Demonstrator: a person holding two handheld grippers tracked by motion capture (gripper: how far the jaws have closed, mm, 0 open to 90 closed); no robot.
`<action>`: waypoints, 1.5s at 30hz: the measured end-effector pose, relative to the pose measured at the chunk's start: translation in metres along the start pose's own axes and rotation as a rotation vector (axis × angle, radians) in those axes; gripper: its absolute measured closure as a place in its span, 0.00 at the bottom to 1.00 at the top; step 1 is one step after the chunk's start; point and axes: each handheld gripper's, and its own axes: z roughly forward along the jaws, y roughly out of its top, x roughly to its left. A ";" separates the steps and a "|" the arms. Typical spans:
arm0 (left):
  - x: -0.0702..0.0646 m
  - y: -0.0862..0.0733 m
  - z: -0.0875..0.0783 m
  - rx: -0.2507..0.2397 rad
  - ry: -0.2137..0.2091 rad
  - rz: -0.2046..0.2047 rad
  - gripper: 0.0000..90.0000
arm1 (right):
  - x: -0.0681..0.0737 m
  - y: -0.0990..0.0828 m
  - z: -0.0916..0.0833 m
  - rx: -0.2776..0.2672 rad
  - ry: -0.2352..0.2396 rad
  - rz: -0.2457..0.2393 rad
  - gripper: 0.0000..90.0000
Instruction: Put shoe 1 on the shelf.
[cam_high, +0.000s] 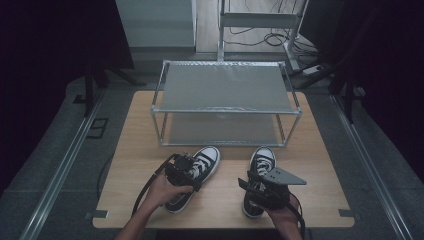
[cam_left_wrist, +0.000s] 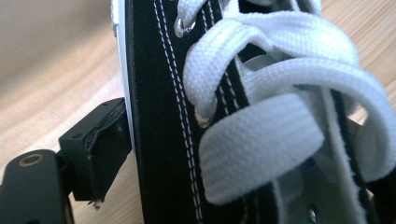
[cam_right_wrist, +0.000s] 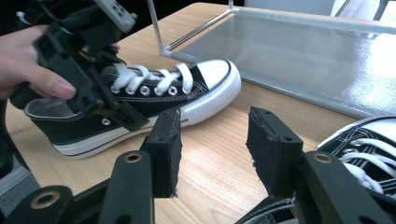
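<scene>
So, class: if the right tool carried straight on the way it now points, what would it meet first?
Judging by the right gripper view, the open right tool points across bare table toward the toe of the left shoe, probably first contact. Depth is unclear; it might pass the toe and reach the rack's lower shelf.

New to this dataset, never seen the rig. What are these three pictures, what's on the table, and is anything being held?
There is no robot here: a person holds a two-jaw claw in each hand. The high view looks down on a wooden table from above the person. The other two views come from cameras riding on the claws.

On the table stand a two-tier metal shoe rack and two black-and-white sneakers. The left claw sits over the left sneaker, its jaws on either side of the laced upper; I cannot tell whether it has clamped. The right claw is open and holds nothing, with bare table between its jaws and the right sneaker beside it.
</scene>
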 end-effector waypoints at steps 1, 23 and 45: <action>0.001 -0.001 -0.007 -0.040 -0.033 0.004 0.16 | -0.001 0.000 -0.001 -0.007 -0.006 0.004 0.61; -0.004 0.028 -0.054 -0.185 -0.163 0.087 0.16 | -0.016 0.005 -0.014 -0.043 -0.040 0.034 0.61; -0.014 0.064 -0.080 -0.250 -0.186 0.103 0.16 | -0.019 0.005 -0.017 -0.051 -0.046 0.041 0.61</action>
